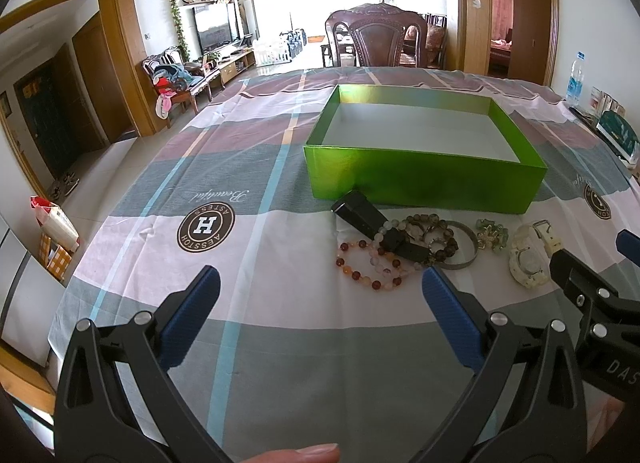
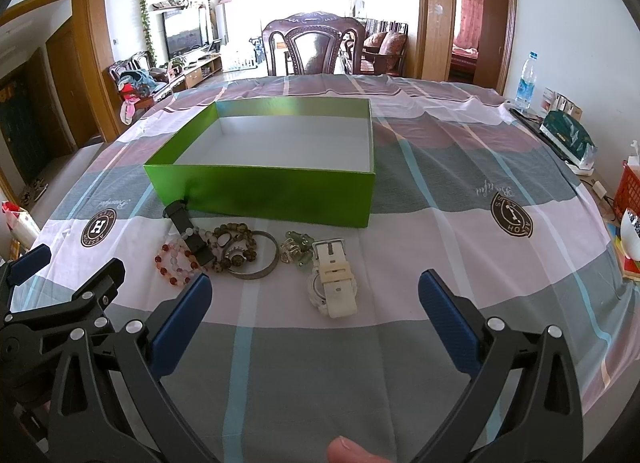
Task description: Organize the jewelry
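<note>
Right now the jewelry is lying in a loose row on the bench, just in front of the near wall of a green box (image 2: 264, 193) whose white inside is showing nothing in it. At the left end of the row, a black watch (image 2: 188, 231) is stretching from the foot of the box toward the viewer, crossing over a bracelet of red and pale beads (image 2: 174, 265). Beside it, a brown bead bracelet (image 2: 236, 245) is resting against a thin metal bangle (image 2: 256, 259). Next along, a small greenish trinket (image 2: 298, 249) is sitting just beside a white watch (image 2: 334, 287), which is closing the row on the right.

Both tools are hovering over the striped cloth (image 2: 440, 191) on the near side of the row. The left tool (image 1: 320, 315) is standing released, its blue fingers (image 1: 192, 317) spread wide and gripping nothing, lined up roughly with the bead bracelets. The right tool (image 2: 316, 323) is likewise gaping, empty, with the white watch lying between and just beyond its blue fingers (image 2: 448, 325). Farther off, a wooden chair (image 2: 316, 45) is standing at the far edge, and a water bottle (image 2: 526, 81) is standing at the right.
</note>
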